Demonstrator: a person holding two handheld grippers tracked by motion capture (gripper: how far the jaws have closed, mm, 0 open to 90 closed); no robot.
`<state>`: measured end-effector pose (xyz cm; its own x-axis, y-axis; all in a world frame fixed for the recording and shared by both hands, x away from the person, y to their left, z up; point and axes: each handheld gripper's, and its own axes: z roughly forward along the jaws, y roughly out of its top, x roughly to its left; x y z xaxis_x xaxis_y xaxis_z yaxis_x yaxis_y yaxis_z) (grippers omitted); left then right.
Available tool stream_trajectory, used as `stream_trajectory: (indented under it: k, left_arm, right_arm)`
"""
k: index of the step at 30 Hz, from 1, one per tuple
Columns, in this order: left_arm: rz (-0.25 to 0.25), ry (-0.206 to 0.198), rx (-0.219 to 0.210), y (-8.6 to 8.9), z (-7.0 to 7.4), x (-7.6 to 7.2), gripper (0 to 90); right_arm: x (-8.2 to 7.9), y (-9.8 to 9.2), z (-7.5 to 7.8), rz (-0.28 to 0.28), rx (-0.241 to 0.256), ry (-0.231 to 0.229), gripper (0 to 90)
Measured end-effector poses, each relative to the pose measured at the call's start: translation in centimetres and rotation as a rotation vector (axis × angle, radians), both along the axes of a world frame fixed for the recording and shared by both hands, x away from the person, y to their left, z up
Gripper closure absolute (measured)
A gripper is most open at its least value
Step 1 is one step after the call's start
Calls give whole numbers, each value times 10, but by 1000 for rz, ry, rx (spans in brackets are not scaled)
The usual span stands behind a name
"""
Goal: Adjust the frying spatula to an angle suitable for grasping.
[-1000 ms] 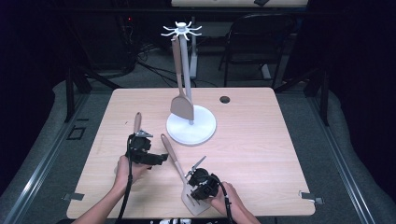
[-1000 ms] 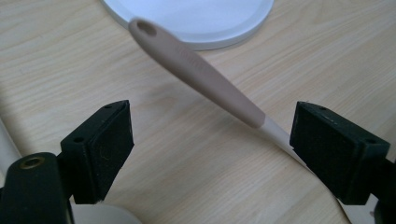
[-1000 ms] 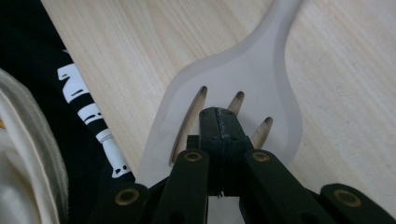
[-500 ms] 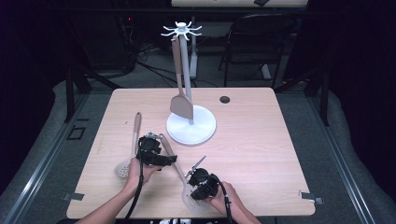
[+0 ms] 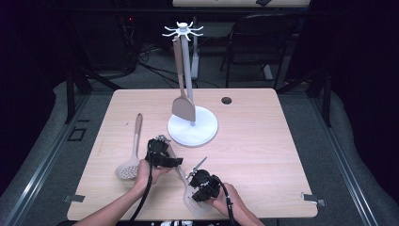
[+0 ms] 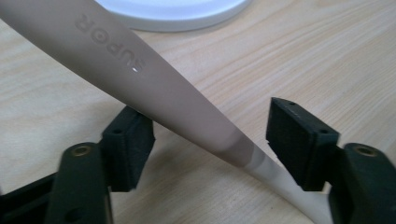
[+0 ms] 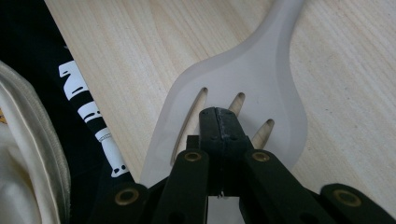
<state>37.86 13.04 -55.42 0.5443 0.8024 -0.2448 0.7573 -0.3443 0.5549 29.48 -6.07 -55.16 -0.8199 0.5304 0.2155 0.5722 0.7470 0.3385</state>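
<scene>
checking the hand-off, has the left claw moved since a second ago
Yes. In the high view the left claw has shifted right, away from the skimmer and onto the slotted turner's handle below the white stand base.

Stand base (image 5: 193, 132) sits on table (image 5: 263, 141) just behind centre; pole rises from it, one spatula (image 5: 182, 106) hanging beside pole, blade over base. Skimmer spoon (image 5: 131, 157) lies left of base, handle pointing away. Slotted turner (image 5: 188, 186) lies near front edge, right of skimmer, handle angled toward base. Small round cap (image 5: 227, 100) sits far side, right of stand.
</scene>
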Motion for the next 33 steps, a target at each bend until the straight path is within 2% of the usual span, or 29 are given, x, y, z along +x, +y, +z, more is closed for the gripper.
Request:
stream_trajectory:
  k: [3, 5, 7, 13, 15, 17, 20, 26, 27, 28, 29, 31, 33]
  left_arm:
    - [-7, -1, 11, -3, -3, -1, 374]
    - [-5, 12, -16, -1, -5, 0, 414]
    - [-2, 10, -19, -1, -5, -1, 427]
    - [2, 44, -93, 5, -7, 1, 480]
    - [1, 46, -102, 6, -8, 2, 490]
    - [2, 49, -114, 6, -8, 2, 498]
    - [3, 45, -123, 7, -8, 1, 506]
    - [-1, 27, -134, 7, -6, 0, 515]
    - [-3, 26, -139, 7, -6, 0, 517]
    - [-5, 23, -139, 7, -5, -1, 518]
    - [-10, 21, -135, 8, -5, -1, 521]
    - [-8, 9, -141, 7, -3, -2, 527]
    - [-6, -1, -148, 8, -2, -3, 533]
  right_arm:
    - [0, 0, 0, 3, 2, -1, 900]
    - [0, 0, 0, 6, 2, -2, 900]
    - [0, 1, 0, 7, 2, -1, 900]
    - [1, 1, 1, 17, -10, -4, 900]
    - [0, 1, 0, 8, 14, 8, 900]
    - [1, 1, 0, 15, 6, 5, 900]
    - [1, 0, -1, 9, 20, 12, 900]
    - [3, 0, 1, 23, 7, 15, 899]
    - [3, -1, 1, 18, 22, 25, 881]
    - [4, -1, 2, 27, 18, 27, 822]
    - [4, -1, 3, 26, 45, 37, 799]
    - [5, -2, 8, 27, 51, 6, 764]
    - [6, -5, 13, 3, 106, -19, 708]
